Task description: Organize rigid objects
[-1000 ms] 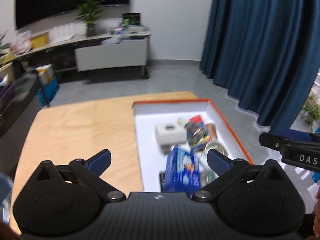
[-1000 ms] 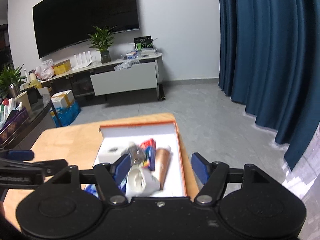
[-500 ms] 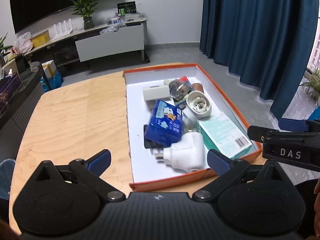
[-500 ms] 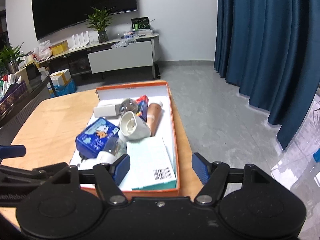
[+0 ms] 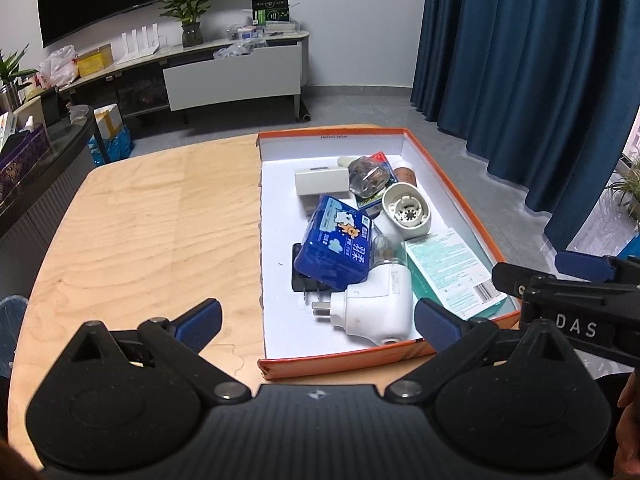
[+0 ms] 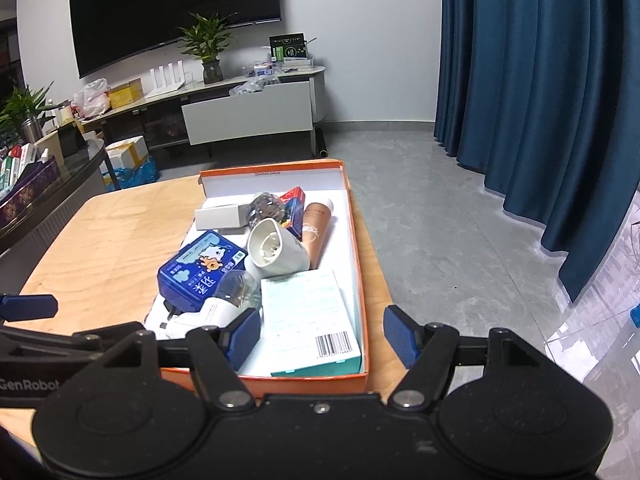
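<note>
Wooden table (image 5: 152,220) bears an orange box (image 5: 460,196) of jumbled items; both grippers' fingers (image 6: 240,336) gape empty.

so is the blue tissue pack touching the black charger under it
Touching: in the left wrist view the blue tissue pack lies directly on the black charger, covering most of it.

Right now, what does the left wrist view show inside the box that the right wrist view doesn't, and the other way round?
Left wrist only: the black adapter under the blue pack, and the white plug's prongs.

Right wrist only: the brown tube at full length along the right wall, and the teal carton's barcode end clear.

Both: the orange box, blue pack, white round cup, and both grippers open and empty, left, right.
</note>
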